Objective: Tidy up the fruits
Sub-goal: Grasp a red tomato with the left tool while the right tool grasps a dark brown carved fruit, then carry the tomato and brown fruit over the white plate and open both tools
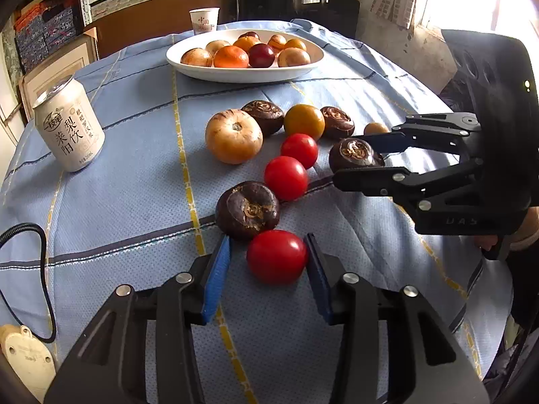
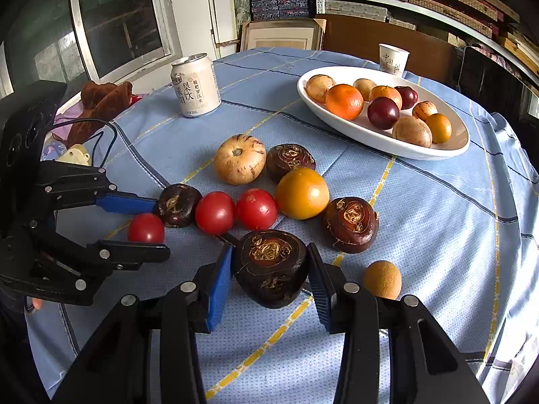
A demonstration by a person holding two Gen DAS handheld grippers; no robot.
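Loose fruits lie on the blue tablecloth. My left gripper (image 1: 267, 257) is open around a red tomato (image 1: 277, 256) on the cloth; a gap shows at its left pad. My right gripper (image 2: 269, 269) has its pads against both sides of a dark brown water chestnut (image 2: 271, 267); it also shows in the left wrist view (image 1: 353, 155). Other tomatoes (image 2: 215, 212), brown chestnuts (image 2: 350, 224), a yellow-orange fruit (image 2: 302, 193) and a tan striped fruit (image 2: 240, 159) lie between. A white oval plate (image 2: 370, 134) at the back holds several fruits.
A white drink can (image 2: 195, 84) stands at the left back, a paper cup (image 2: 393, 59) behind the plate. A small tan ball (image 2: 382, 279) lies right of my right gripper. A black cable (image 1: 43, 269) and a beige plug (image 1: 27, 357) lie at the left edge.
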